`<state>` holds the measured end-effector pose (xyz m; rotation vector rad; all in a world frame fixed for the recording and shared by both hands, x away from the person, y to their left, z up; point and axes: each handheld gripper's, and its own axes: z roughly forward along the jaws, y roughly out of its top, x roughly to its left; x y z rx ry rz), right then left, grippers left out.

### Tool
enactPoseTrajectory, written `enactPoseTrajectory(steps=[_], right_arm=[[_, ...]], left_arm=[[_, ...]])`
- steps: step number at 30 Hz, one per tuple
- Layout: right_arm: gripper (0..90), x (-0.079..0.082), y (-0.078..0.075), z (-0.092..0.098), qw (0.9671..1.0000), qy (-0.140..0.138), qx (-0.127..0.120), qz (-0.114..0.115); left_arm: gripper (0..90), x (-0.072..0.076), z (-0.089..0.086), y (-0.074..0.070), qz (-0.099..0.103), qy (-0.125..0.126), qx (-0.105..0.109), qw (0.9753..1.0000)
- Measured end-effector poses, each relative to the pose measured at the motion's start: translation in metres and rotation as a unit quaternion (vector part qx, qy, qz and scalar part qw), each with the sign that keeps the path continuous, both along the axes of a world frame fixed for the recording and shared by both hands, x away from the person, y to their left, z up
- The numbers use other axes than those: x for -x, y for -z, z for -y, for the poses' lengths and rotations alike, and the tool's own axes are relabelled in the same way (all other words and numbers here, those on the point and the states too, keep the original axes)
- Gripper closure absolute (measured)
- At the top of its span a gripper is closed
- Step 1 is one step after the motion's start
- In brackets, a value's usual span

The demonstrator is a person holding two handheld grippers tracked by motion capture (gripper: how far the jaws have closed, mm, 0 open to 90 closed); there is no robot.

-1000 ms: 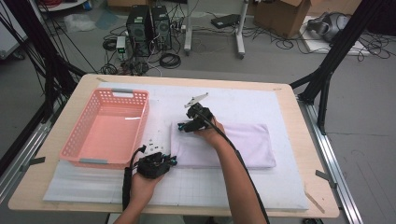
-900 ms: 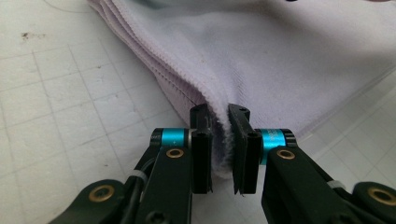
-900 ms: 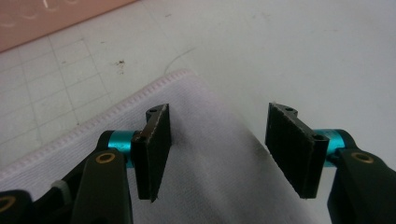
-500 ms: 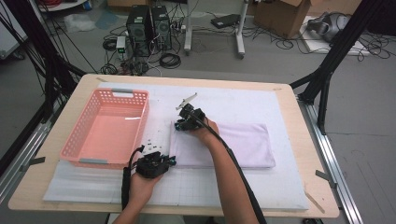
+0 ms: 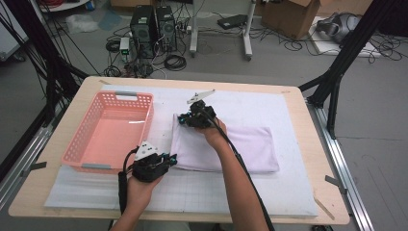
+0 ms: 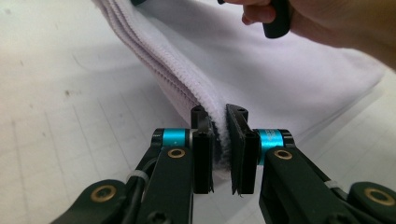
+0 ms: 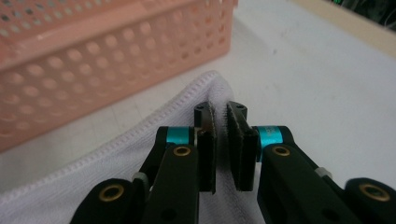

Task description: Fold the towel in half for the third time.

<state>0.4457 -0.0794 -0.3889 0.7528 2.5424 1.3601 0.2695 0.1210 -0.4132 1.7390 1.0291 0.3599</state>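
white mat (image 5: pixel 269 103), folded towel (image 5: pixel 240 147) beside pink basket (image 5: pixel 108 132), left claw (image 6: pixel 220 122) and right claw (image 7: pixel 220 114) each clamped on its edge

A wooden counter (image 5: pixel 308 125) carries a white mat (image 5: pixel 269 187), on which lie a pink basket (image 5: pixel 110 132) and a folded white towel (image 5: pixel 250 149).

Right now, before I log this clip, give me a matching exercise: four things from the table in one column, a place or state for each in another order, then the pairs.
Things:
1. left hand-held gripper
2. right hand-held gripper
3. pink basket
4. folded towel

Places or states:
A. lies on the white mat, right of the basket
B. jaws closed on the towel's near left corner
C. stands empty at the table's left
D. jaws closed on the towel's far left corner, close to the basket

Pairs: 1-B, 2-D, 3-C, 4-A
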Motion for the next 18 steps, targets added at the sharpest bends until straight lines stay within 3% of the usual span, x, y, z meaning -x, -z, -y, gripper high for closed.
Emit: enactPoseTrajectory(steps=[6,9,13,18], right_arm=[[82.8,0.006,-0.019,0.022,0.9992,0.000,-0.035,0.019],[82.8,0.008,-0.021,0.037,0.9992,0.008,-0.032,0.023],[82.8,0.009,-0.021,0.064,0.9989,0.023,-0.037,0.018],[82.7,0.010,-0.015,0.099,0.9982,0.047,-0.036,0.011]], left_arm=[[80.8,0.001,0.011,-0.018,0.011,0.024,0.030,0.9992],[80.8,-0.004,0.026,-0.021,0.010,0.037,0.022,0.9990],[80.7,-0.012,0.051,-0.024,0.012,0.061,-0.007,0.9980],[80.6,-0.023,0.082,-0.024,0.004,0.088,-0.017,0.9960]])
